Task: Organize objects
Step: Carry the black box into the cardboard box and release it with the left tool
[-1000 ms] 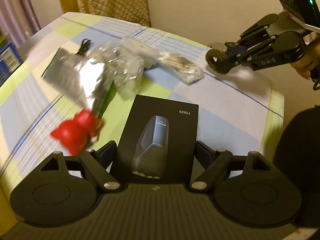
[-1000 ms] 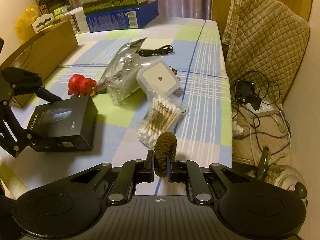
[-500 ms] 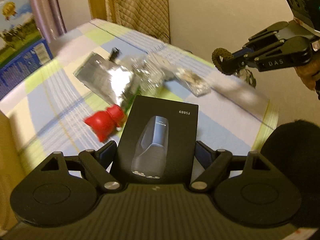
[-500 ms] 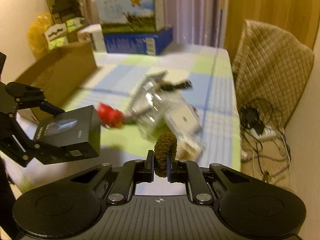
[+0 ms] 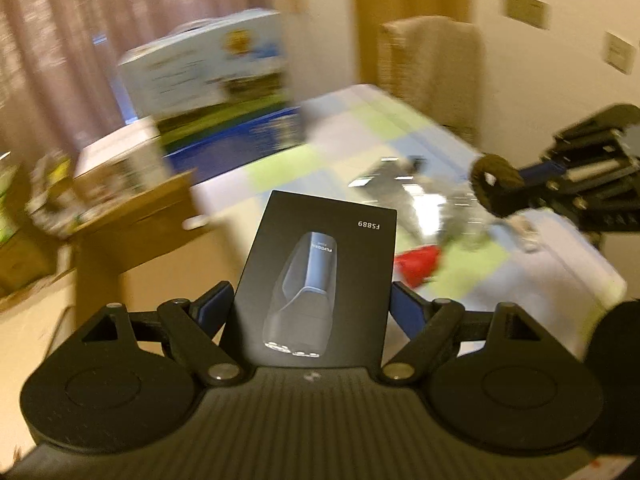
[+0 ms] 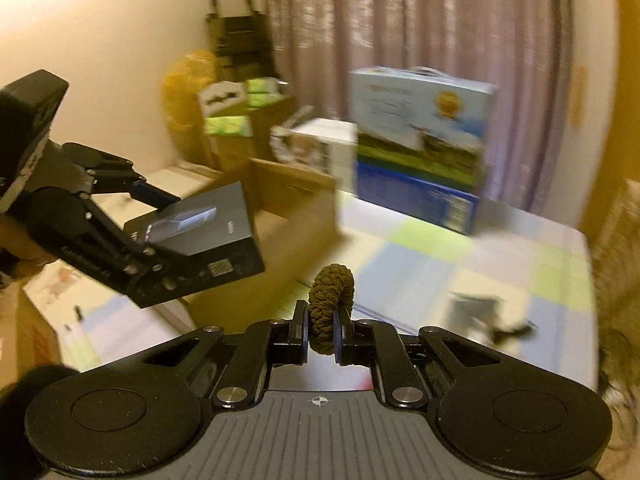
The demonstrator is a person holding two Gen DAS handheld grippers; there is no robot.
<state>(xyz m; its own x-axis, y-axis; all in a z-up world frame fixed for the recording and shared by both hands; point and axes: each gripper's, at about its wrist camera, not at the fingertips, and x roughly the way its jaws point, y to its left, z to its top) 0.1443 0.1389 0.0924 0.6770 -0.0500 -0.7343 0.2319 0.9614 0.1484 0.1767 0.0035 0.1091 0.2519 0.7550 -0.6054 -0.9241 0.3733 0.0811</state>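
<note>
My left gripper [image 5: 310,300] is shut on a black shaver box [image 5: 320,272] marked FS889 and holds it in the air; the box also shows in the right wrist view [image 6: 208,232]. My right gripper [image 6: 322,330] is shut on a brown braided hair tie [image 6: 332,304], which also shows in the left wrist view [image 5: 496,184], raised above the checked tablecloth [image 6: 420,248]. An open brown cardboard box [image 6: 292,200] stands at the table's left edge, beyond the shaver box. A red toy [image 5: 418,266] and shiny plastic bags [image 5: 404,192] lie blurred on the table.
A blue and white milk carton box [image 6: 420,140] stands at the table's far end before a curtain. More boxes and a yellow bag [image 6: 188,92] are stacked behind the cardboard box. A quilted chair [image 5: 432,76] stands by the wall. A black cable [image 6: 492,320] lies on the table.
Both grippers have swung left and risen with their loads, now facing the cardboard box and stacked boxes. The table objects have slid to the right of each view.
</note>
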